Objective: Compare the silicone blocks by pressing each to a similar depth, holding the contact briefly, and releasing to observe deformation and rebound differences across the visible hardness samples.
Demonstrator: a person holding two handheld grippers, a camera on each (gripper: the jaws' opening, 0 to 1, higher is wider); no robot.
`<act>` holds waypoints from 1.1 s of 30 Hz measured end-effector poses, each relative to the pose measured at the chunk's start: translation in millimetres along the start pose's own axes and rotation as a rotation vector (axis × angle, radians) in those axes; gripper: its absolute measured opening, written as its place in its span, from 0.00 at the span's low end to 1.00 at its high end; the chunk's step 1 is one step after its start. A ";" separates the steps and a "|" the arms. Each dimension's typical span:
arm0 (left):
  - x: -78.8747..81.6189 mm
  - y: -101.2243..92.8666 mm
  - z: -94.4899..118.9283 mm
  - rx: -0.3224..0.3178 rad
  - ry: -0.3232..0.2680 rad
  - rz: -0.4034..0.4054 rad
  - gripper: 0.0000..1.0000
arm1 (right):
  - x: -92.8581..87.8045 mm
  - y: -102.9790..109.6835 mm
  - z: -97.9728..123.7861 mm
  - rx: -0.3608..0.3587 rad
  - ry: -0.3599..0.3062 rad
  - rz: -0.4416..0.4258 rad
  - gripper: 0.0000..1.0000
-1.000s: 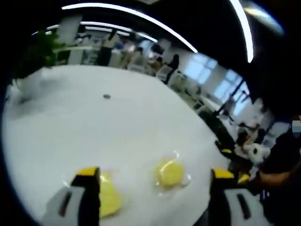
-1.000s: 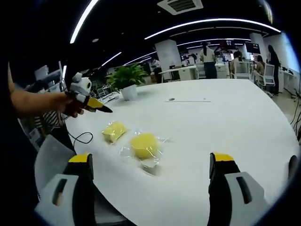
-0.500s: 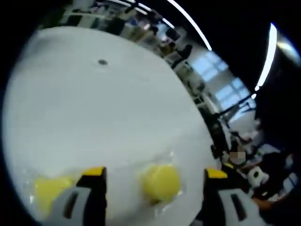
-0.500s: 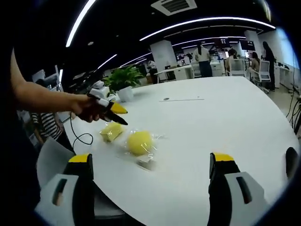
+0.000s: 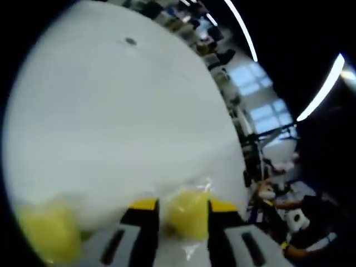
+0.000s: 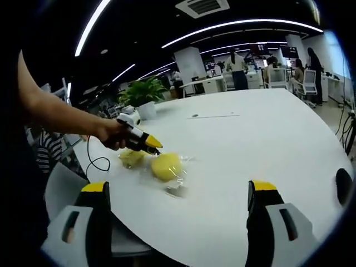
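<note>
I see a broad white table [image 6: 267, 139] running far across an open office, with ceiling light strips overhead and people standing and sitting at desks in the far background. A potted plant [image 6: 143, 94] stands at the table's far left edge, and a small dark spot [image 6: 194, 115] sits on the tabletop well beyond the blocks.

In the right gripper view my right gripper [image 6: 177, 222] hangs low and near, its yellow-tipped jaws spread wide with nothing between them. Beyond it, near the table's left edge, lie two yellow silicone samples in clear wrap: a rounded block [image 6: 166, 166] on the right and a second block [image 6: 131, 158] just beside it on the left. A hand [image 6: 111, 134] reaches in from the left with my left gripper [image 6: 153, 146], whose yellow tips meet the rounded block's upper left side.

In the left gripper view, which is blurred, the left gripper [image 5: 183, 207] has its jaws drawn close together, pinching the rounded block [image 5: 186, 214] between them. The second block [image 5: 50, 233] lies off to the left, apart from the jaws.
</note>
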State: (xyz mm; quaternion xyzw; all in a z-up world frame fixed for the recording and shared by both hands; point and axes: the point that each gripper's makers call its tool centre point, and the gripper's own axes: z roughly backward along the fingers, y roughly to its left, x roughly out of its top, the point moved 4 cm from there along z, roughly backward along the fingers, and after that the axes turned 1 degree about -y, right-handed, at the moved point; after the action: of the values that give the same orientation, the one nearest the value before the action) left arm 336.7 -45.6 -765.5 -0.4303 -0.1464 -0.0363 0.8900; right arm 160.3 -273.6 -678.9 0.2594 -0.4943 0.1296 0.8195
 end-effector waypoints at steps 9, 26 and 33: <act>-4.7 7.0 -7.9 0.015 0.043 0.007 0.12 | -8.6 20.5 4.6 -0.054 0.007 -0.023 0.96; -0.9 4.9 -15.7 0.046 -0.022 0.025 0.00 | -2.9 22.0 9.8 -0.099 -0.012 -0.034 0.96; -9.6 -13.0 -1.4 0.057 -0.097 -0.075 0.00 | -2.2 25.2 6.0 -0.081 -0.019 -0.035 0.96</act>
State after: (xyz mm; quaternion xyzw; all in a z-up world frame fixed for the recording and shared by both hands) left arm 325.5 -55.5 -759.3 -0.4003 -0.2062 -0.0446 0.8918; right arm 143.0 -255.8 -671.2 0.2357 -0.5023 0.0927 0.8267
